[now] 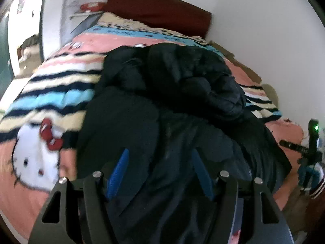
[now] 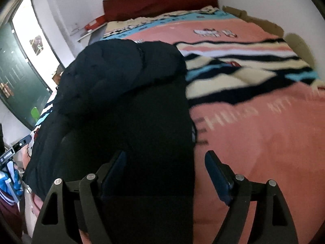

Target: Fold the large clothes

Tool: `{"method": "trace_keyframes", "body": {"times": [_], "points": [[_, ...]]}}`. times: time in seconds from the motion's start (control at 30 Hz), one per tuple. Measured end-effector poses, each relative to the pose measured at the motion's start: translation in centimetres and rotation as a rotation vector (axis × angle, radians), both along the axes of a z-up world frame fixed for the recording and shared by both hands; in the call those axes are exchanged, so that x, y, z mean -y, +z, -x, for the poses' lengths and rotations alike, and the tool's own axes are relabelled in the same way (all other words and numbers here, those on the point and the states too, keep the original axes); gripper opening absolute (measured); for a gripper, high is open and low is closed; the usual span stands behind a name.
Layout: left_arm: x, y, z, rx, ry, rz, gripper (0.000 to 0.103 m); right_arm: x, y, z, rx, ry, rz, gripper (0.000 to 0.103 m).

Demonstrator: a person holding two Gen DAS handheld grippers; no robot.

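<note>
A large black padded jacket [image 1: 172, 85] lies bunched on a bed covered by a pink, striped cartoon-cat blanket [image 1: 40, 93]. My left gripper [image 1: 160, 156] is open, its blue fingers [image 1: 119, 170] spread wide over the jacket's near part. In the right wrist view the jacket [image 2: 121, 93] fills the left half. My right gripper [image 2: 166, 158] is open, with the jacket's right edge lying between its spread fingers [image 2: 217, 174]. The other gripper shows at the right edge of the left view [image 1: 310, 148].
A dark red headboard [image 1: 158, 10] stands at the far end against a white wall. The pink blanket [image 2: 254, 132] spreads right of the jacket. A green door [image 2: 18, 85] and clutter are at the far left. A small shelf with a red box [image 2: 95, 24] is beside the headboard.
</note>
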State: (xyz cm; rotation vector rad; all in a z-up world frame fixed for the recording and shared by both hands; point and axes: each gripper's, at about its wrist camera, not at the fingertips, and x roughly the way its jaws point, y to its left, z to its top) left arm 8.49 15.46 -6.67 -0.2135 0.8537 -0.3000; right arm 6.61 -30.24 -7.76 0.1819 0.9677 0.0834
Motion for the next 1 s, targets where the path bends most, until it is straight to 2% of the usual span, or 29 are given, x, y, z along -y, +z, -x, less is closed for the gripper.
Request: {"method": "trace_keyframes", "body": {"times": [0.27,0.47,0.63,0.83,1.0], "points": [[-6.6,-1.7,3.4,-0.059,0.141,0.070,0.063,1.2,-2.1,1.7,-0.036,-0.018,-0.057,0.081],[-9.2,-4.5,4.7,-0.127,0.196,0.185,0.063,2.0,-3.3,1.9,-0.060,-0.033,-0.111,0.083],[-9.4,-6.9,4.5,-0.188,0.172,0.302,0.063,1.9,-3.9,2.0,-0.083,-0.017,-0.113,0.084],[-8.4,-9.0,4.7,-0.240,0.128,0.390,0.064,2.0,-5.0,1.9,-0.117,-0.003,-0.158,0.087],[-7.7,-9.6,5.3,-0.249,0.104,0.445,0.065,1.8,-5.8,1.7,-0.144,0.016,-0.207,0.088]]}}
